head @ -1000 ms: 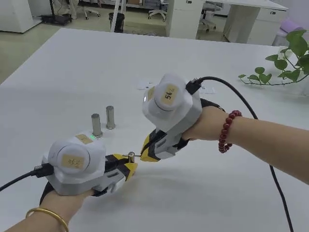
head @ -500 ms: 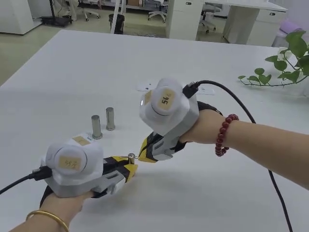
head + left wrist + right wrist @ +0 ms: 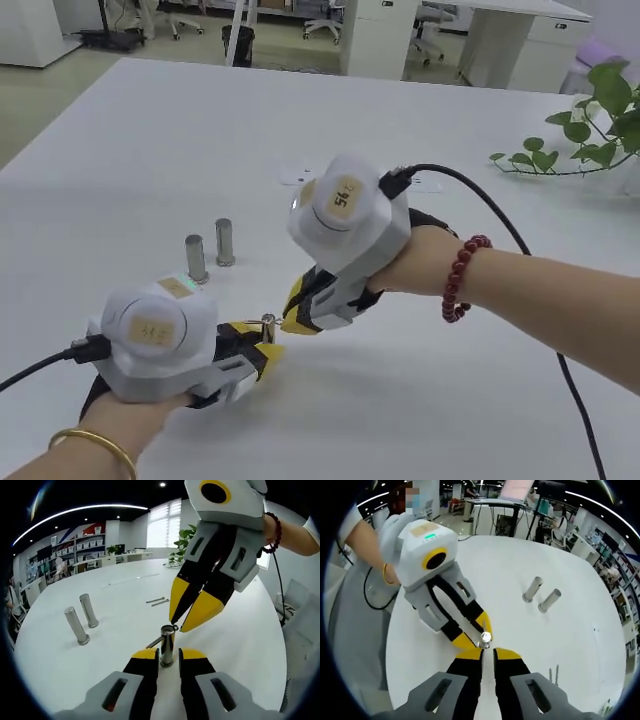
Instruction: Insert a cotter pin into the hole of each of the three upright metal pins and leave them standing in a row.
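An upright metal pin [image 3: 167, 649] is held near the front of a white worktop [image 3: 120, 140]. It is pinched low down between the left tongs [image 3: 168, 656], with its base on the surface. The right tongs [image 3: 488, 652] are pressed almost together on the looped head of a cotter pin [image 3: 156, 641]. The cotter pin's legs are seen passing through the hole near the metal pin's top and poking out the other side.

One bare pin [image 3: 196, 258] and a second bare pin [image 3: 225, 242] stand close together to the left, apart from both tongs. Spare cotter pins [image 3: 157, 600] lie flat farther back.

A sideways pull from the right tongs is judged likely to tilt or twist the held pin. The cotter pin could be bent or jammed if it is pushed off the hole's line.

Open worktop is seen all around, with the edges far off. The two bare pins could be knocked over when the left hand is swung towards them. A cable [image 3: 480, 200] trails from the right hand.
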Motion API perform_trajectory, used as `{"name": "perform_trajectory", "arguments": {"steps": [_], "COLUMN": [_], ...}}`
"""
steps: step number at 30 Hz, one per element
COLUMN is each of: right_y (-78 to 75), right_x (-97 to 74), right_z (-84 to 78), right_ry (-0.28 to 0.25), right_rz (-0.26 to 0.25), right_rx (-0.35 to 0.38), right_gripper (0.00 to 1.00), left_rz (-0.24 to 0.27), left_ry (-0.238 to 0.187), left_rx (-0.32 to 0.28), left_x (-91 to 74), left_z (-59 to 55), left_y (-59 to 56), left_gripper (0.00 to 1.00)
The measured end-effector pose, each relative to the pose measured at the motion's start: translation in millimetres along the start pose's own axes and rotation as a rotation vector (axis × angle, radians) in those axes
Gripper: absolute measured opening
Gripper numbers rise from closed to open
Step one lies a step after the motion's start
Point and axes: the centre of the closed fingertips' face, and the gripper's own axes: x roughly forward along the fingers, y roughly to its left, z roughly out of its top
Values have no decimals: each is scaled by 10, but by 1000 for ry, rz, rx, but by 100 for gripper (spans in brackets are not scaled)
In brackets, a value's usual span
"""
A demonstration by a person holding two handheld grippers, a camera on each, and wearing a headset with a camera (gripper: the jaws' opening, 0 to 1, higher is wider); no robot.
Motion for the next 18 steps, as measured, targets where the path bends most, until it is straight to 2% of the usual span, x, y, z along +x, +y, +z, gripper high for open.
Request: {"name": "perform_trajectory", "arguments": {"steps": [4, 10, 13, 18], "right_y": [16, 35, 37, 38], "right_x": [-9, -7, 4, 62], "right_z": [15, 124, 159, 172], "right_ry": [-27, -105, -126, -127], "right_rz": [11, 24, 28, 33], "right_rx": [17, 57, 55, 44], "right_gripper": [14, 17, 18, 17], "left_rz": [-2, -7, -13, -16], "left_ry": [13, -5, -10, -25], "left_rx": [0, -12, -11, -16], "left_x": [-22, -123, -182, -266], "left_z": [-19, 16, 11, 5], "left_y": [9, 34, 23, 13], "left_gripper": [21, 33, 39, 45]}}
